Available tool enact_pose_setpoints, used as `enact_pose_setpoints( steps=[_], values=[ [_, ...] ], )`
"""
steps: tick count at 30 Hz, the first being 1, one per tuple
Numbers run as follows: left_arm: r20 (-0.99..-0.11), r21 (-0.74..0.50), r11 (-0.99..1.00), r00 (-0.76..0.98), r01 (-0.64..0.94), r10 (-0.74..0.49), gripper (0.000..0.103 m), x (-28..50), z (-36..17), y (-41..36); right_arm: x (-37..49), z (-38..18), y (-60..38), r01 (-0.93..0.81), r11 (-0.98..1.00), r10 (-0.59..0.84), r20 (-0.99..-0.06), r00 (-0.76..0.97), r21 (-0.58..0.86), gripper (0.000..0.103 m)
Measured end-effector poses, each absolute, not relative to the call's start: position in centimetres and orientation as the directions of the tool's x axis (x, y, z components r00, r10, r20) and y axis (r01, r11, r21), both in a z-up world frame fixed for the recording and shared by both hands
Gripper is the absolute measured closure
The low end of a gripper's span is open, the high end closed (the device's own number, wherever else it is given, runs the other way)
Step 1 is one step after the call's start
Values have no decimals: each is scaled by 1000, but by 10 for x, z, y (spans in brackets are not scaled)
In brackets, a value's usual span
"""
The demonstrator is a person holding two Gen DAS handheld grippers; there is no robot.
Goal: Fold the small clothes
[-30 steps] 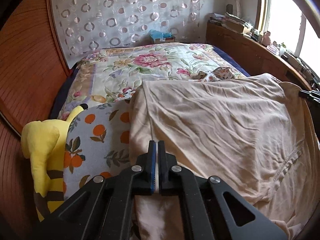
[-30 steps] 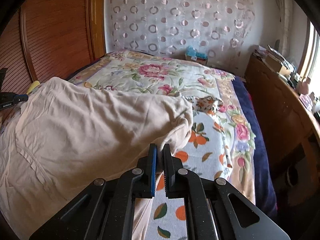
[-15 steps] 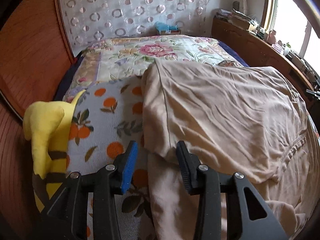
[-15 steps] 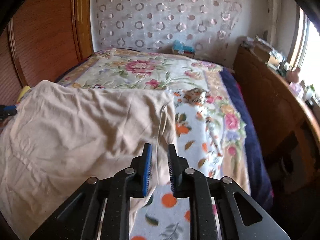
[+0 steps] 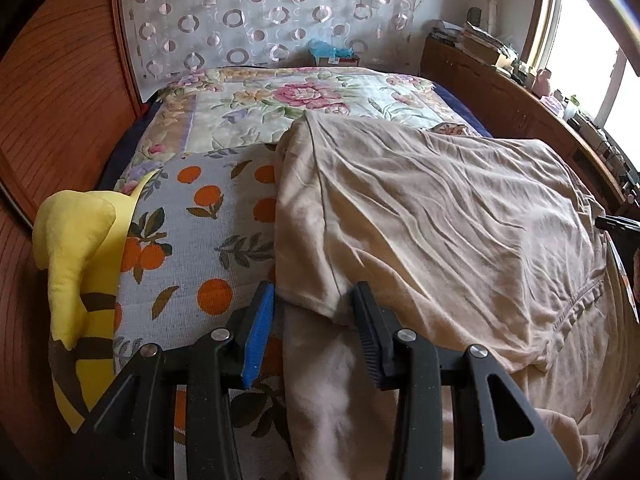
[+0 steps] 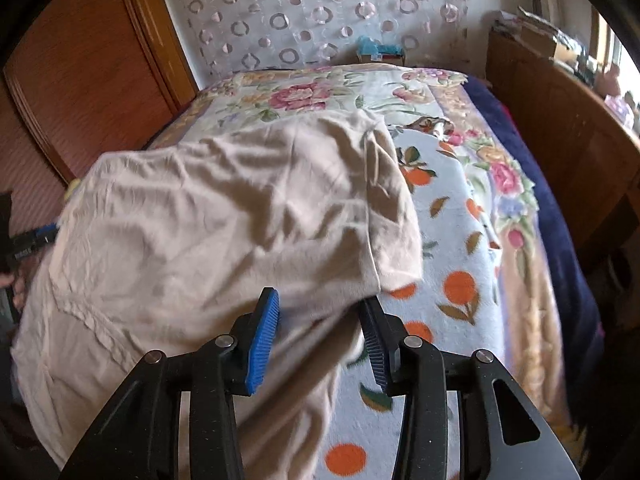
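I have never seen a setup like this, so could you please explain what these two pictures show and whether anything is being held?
No robot here: a person carries a hand-held pair of tongs in each hand, and each has a camera looking forward along its fingers. One picture comes from the left tongs, the other from the right tongs; the black arms with blue pads at the bottom are the tongs themselves.

Both look at a bed. A beige garment lies folded over on an orange-print blanket, which lies on a floral quilt. A yellow plush toy sits at the bed's left edge.

Nothing is held: the left tongs stand open and the right are opening, with the cloth's folded corners between the pads, unpinched.
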State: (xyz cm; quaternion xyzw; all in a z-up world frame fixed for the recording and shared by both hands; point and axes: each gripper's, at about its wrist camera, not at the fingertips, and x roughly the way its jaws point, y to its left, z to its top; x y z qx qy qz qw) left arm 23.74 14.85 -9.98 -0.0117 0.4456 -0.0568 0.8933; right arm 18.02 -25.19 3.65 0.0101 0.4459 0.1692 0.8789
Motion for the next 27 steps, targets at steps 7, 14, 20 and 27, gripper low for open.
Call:
enact_pose_setpoints(
  steps=[7, 14, 20, 27],
  values=[
    [-797, -77, 994, 594, 82, -111, 61, 239, -100, 147, 198, 31, -241, -267, 960, 236, -770, 593, 88, 61],
    [-775, -80, 991, 618, 112, -132, 81, 240, -96, 139, 185, 40, -228, -301, 953, 227, -723, 652, 28, 95],
    [-732, -45, 989, 668, 142, -129, 99, 238, -76, 131, 176, 41, -221, -340, 940, 229, -704, 673, -19, 97],
    [-685, -63, 991, 717, 117, -128, 101, 243, -52, 137, 175, 53, -227, -337, 941, 232, -664, 711, -32, 97]
  ],
)
